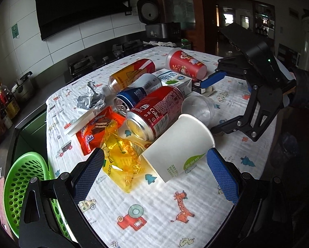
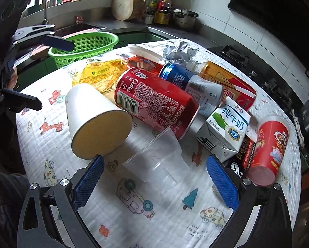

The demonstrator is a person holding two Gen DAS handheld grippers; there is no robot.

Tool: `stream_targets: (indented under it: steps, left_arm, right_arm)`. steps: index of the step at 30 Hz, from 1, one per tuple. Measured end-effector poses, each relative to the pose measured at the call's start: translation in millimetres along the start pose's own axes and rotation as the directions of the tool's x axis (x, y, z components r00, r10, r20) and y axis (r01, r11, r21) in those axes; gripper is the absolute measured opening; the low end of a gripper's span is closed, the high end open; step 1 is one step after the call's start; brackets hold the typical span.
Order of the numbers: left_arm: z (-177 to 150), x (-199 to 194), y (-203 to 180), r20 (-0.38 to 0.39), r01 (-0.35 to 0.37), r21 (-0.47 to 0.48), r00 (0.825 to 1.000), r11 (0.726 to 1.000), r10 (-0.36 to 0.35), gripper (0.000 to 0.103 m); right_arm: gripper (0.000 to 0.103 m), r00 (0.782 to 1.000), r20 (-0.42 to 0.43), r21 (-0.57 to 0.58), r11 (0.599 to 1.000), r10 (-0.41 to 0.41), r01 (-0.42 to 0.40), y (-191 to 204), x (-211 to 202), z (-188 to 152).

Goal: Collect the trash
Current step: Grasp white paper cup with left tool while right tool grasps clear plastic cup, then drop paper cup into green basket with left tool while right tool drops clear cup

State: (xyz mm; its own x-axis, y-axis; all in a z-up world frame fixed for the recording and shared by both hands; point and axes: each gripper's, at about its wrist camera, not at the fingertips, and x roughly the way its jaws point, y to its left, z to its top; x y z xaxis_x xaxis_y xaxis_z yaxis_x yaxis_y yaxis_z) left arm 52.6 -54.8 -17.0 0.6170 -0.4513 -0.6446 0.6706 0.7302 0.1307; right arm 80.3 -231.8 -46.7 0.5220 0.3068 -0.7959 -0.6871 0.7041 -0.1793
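Trash is heaped on a patterned cloth point(image 1: 154, 212). A white paper cup point(image 1: 179, 146) point(image 2: 96, 122) lies on its side beside a red Coke can point(image 1: 154, 111) point(image 2: 154, 101). A yellow wrapper point(image 1: 123, 155) point(image 2: 98, 74), a clear plastic cup point(image 1: 197, 107) point(image 2: 158, 155), a blue can point(image 1: 138, 93) point(image 2: 187, 80), a milk carton point(image 1: 175, 80) point(image 2: 224, 128) and a red tube point(image 1: 185, 64) point(image 2: 268, 148) lie around them. My left gripper point(image 1: 154, 169) is open around the paper cup and wrapper. My right gripper point(image 2: 154, 177) is open around the clear cup.
A green perforated basket point(image 1: 20, 177) point(image 2: 86, 47) sits off the table's left edge. An orange snack wrapper point(image 1: 98, 128), crumpled foil point(image 1: 90, 99) and a plastic bottle point(image 1: 129, 74) lie further back. A stove and counter run behind the table.
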Motion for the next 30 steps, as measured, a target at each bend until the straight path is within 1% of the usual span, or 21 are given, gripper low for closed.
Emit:
stream_targets:
  steps: [1,5,7,9,10,13,15,17,18,22,24,25,30]
  left_arm:
    - [0,2,1,-0.005,0.012,0.013,1.0,1.0,-0.011,0.098]
    - [2,6,2,-0.016,0.069,0.062,0.998,0.996,-0.068,0.098]
    - [4,10,2,-0.018,0.082,0.094,0.997,0.992,-0.08,0.097]
    - [6,13,1,-0.026,0.112,0.127,0.994,0.986,-0.11,0.097]
    - [7,15,1,-0.03,0.125,0.141,0.992,0.982,-0.122,0.097]
    - [10,23,-2,-0.05,0.155,0.179,0.988,0.972,-0.148,0.097]
    - [11,28,-6,-0.058,0.172,0.205,0.985,0.964,-0.163,0.097]
    - [12,33,-10,-0.064,0.185,0.23,0.983,0.955,-0.175,0.097]
    - [12,36,-11,-0.069,0.192,0.241,0.981,0.951,-0.18,0.096]
    - [13,45,-17,-0.099,0.212,0.281,0.977,0.936,-0.191,0.084]
    - [14,49,-18,-0.111,0.225,0.289,0.973,0.93,-0.201,0.08]
    - [14,51,-18,-0.117,0.235,0.295,0.971,0.926,-0.209,0.076]
    - [14,56,-19,-0.142,0.27,0.3,0.961,0.915,-0.237,0.075]
  right_arm:
    - [0.096,1.0,-0.012,-0.016,1.0,0.013,-0.013,0,4,1]
    - [0.095,0.999,-0.048,-0.095,0.995,0.015,-0.02,1,16,6]
    - [0.094,0.998,-0.062,-0.124,0.992,0.024,-0.032,2,19,7]
    - [0.087,0.996,-0.085,-0.146,0.988,0.038,-0.05,3,24,8]
    - [0.081,0.994,-0.099,-0.152,0.987,0.042,-0.057,4,27,8]
    - [0.076,0.992,-0.115,-0.167,0.984,0.046,-0.065,5,31,5]
    - [0.069,0.992,-0.111,-0.145,0.987,0.056,-0.072,1,31,5]
    - [0.065,0.993,-0.108,-0.124,0.99,0.055,-0.068,-2,31,3]
    - [0.065,0.993,-0.103,-0.109,0.991,0.062,-0.073,-4,31,2]
    - [0.065,0.993,-0.091,-0.046,0.996,0.076,-0.081,-11,28,0]
    - [0.065,0.993,-0.088,-0.009,0.997,0.08,-0.081,-14,26,-2]
    - [0.065,0.993,-0.087,0.009,0.997,0.083,-0.082,-15,24,-4]
    - [0.065,0.99,-0.082,0.1,0.99,0.112,-0.103,-22,18,-11]
